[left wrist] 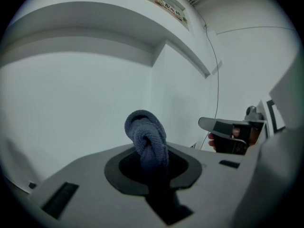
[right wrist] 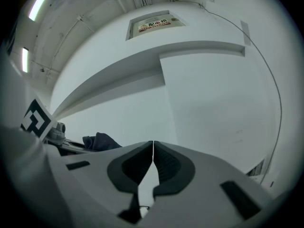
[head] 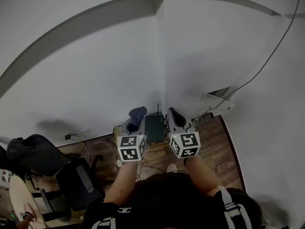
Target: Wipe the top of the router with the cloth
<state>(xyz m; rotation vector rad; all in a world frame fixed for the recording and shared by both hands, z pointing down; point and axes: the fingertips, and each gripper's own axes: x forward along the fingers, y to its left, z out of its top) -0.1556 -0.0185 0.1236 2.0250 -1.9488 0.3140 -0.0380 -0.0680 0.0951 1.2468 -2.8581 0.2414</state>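
In the head view a dark router (head: pixel 154 128) with a thin antenna sits on the floor in the room's corner. My left gripper (head: pixel 131 127) is raised just left of it, shut on a bunched dark blue cloth (head: pixel 137 115). The cloth (left wrist: pixel 146 141) sticks up from between the jaws in the left gripper view. My right gripper (head: pixel 175 118) hangs just right of the router, jaws shut with nothing between them; its tips (right wrist: pixel 153 144) point at the white wall. From the right gripper view the cloth (right wrist: pixel 100 141) shows at the left.
Cables and a power strip (head: pixel 152 152) lie on the wooden floor by the router. A white wall box (head: pixel 217 102) with a cable sits at the right wall. A black office chair (head: pixel 76 180) with a dark garment (head: pixel 33 154) stands at the left.
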